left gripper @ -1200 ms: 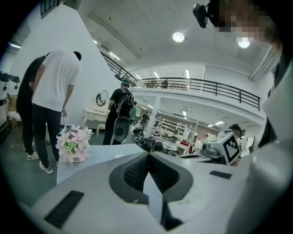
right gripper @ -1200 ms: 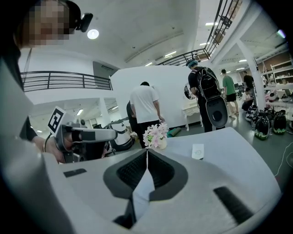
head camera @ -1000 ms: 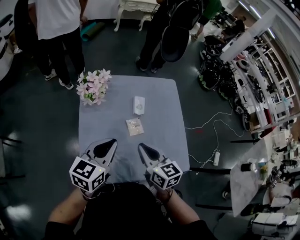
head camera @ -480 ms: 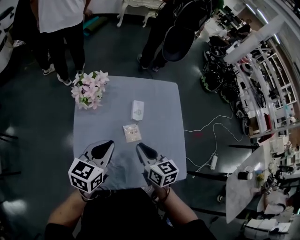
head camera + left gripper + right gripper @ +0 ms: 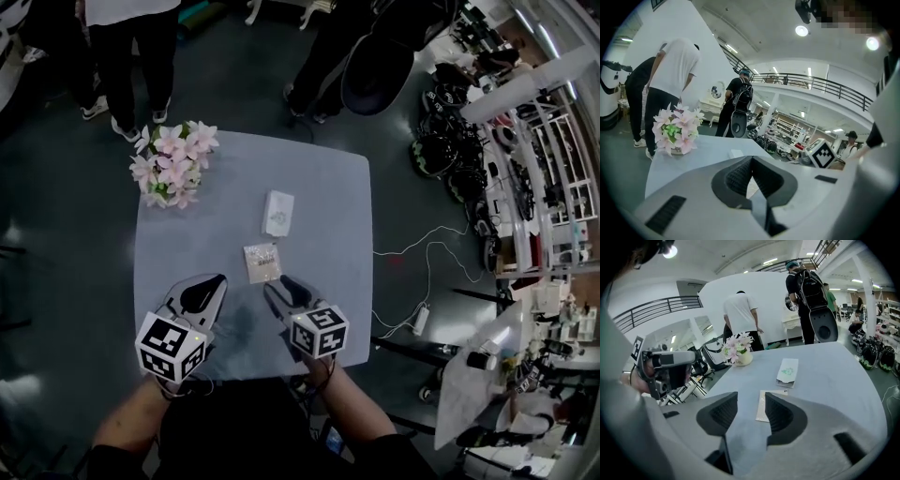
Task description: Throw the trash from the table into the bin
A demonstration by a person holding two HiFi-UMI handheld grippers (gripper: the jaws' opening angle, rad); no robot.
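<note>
The left claw (image 5: 206,287) was closed and empty, while the right claw (image 5: 276,285) was opening, empty, just short of the flat packet (image 5: 262,262) on the counter (image 5: 328,206).

Black top (image 5: 246,433) with short black sleeves. Pale grey, smooth-shelled left gripper (image 5: 202,290) and right gripper (image 5: 277,285), each tapering to a point. Dark ribbed pads (image 5: 723,415) set in black hollows, with narrow black slots (image 5: 665,213) cut into the shells. On each, a white marker cube (image 5: 173,347) printed with bold black squares. Left jaws closed together; right jaws opening, nothing between them.
</note>
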